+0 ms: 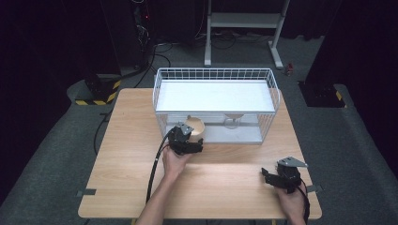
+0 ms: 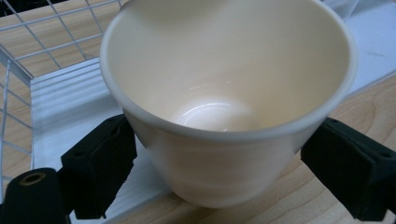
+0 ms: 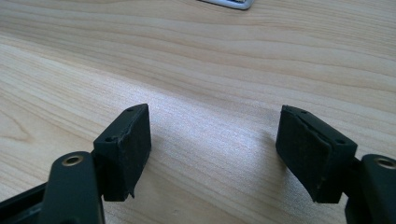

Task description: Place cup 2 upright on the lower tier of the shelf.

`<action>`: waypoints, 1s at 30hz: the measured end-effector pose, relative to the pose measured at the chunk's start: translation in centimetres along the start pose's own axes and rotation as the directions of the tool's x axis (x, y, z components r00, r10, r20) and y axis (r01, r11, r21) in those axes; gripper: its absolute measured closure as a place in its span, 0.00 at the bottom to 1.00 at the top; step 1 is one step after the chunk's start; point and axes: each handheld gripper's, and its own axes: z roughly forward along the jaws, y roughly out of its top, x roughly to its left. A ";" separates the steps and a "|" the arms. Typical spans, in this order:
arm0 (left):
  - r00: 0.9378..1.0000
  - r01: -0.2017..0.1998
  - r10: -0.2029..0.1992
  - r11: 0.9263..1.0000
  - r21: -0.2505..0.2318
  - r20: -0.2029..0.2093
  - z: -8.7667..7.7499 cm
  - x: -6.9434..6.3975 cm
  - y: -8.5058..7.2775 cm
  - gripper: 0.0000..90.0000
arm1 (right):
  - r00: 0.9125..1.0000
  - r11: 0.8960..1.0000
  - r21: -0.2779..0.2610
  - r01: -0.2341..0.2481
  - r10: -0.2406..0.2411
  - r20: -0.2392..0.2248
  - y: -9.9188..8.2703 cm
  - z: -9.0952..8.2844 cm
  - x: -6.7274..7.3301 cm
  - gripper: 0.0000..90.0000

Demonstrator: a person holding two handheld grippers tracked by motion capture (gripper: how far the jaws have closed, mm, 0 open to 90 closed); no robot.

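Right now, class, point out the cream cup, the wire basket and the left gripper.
cream cup (image 2: 224,60), left gripper view, inner wall
wire basket (image 1: 216,70), high view, back top rim
left gripper (image 2: 219,172), left gripper view, midway between its pads, low on the cup

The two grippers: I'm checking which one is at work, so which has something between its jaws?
The left gripper: a cream cup sits between its jaws at the wire basket. The right gripper has bare table between its open jaws.
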 end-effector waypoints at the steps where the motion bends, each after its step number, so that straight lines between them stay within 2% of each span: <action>1: 1.000 -0.008 0.008 1.000 0.007 0.000 0.1 0.0 0.0 0.12 | 1.000 1.000 0.000 0.000 0.000 0.000 0.0 0.0 0.0 0.29; 9: 1.000 0.000 0.000 1.000 0.019 0.009 0.5 0.1 -0.1 0.11 | 1.000 1.000 0.000 0.000 0.000 0.000 0.0 0.0 0.0 0.29; 17: 1.000 0.017 -0.017 1.000 0.008 0.008 0.8 0.3 -0.1 0.11 | 1.000 1.000 0.000 0.000 0.000 0.000 0.0 0.0 0.0 0.29; 21: 0.999 0.032 -0.032 0.999 0.006 0.003 1.0 0.4 -0.1 0.12 | 1.000 1.000 0.000 0.000 0.000 0.000 0.0 0.0 0.0 0.29; 24: 1.000 0.026 -0.026 1.000 0.008 -0.008 1.1 0.6 -0.1 0.13 | 1.000 1.000 0.000 0.000 0.000 0.000 0.0 0.0 0.0 0.29; 27: 0.999 0.022 -0.021 1.000 0.014 -0.025 1.3 0.7 -0.3 0.16 | 1.000 1.000 0.000 0.000 0.000 0.000 0.0 0.0 0.0 0.29; 28: 0.999 0.012 -0.011 1.000 0.018 -0.030 1.3 0.8 -0.3 0.22 | 1.000 1.000 0.000 0.000 0.000 0.000 0.0 0.0 0.0 0.29; 30: 0.999 0.019 -0.018 1.000 0.010 -0.041 1.3 0.9 -0.3 0.31 | 1.000 1.000 0.000 0.000 0.000 0.000 0.0 0.0 0.0 0.29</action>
